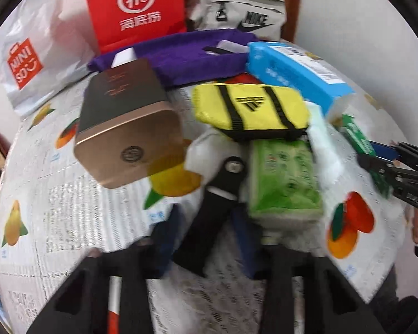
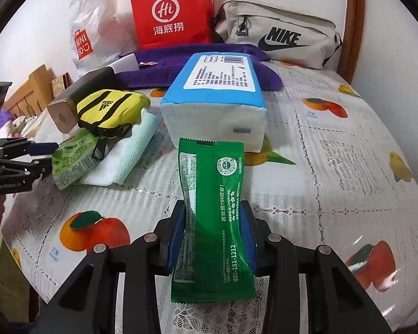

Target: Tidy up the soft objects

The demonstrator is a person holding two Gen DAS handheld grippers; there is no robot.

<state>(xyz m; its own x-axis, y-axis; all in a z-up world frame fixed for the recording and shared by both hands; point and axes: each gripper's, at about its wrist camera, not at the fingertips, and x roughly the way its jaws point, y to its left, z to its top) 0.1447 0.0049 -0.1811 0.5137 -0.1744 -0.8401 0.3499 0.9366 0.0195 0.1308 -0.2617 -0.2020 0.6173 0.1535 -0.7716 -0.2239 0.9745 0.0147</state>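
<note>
The right gripper (image 2: 213, 231) jaws pinch the green packet (image 2: 209, 211) mid-length, its long axis pointing straight ahead.

So the bed (image 2: 334, 167) has a white lacy cover printed with mangoes. Lying right on it: a purple towel (image 2: 158, 69) across the back, a blue-and-white tissue pack (image 2: 217, 103), a folded white and mint cloth (image 2: 125, 156) and a bronze rectangular box (image 2: 69, 105) (its far end is hidden). A grey Nike pouch (image 2: 278, 36) sits at the headboard end.
</note>
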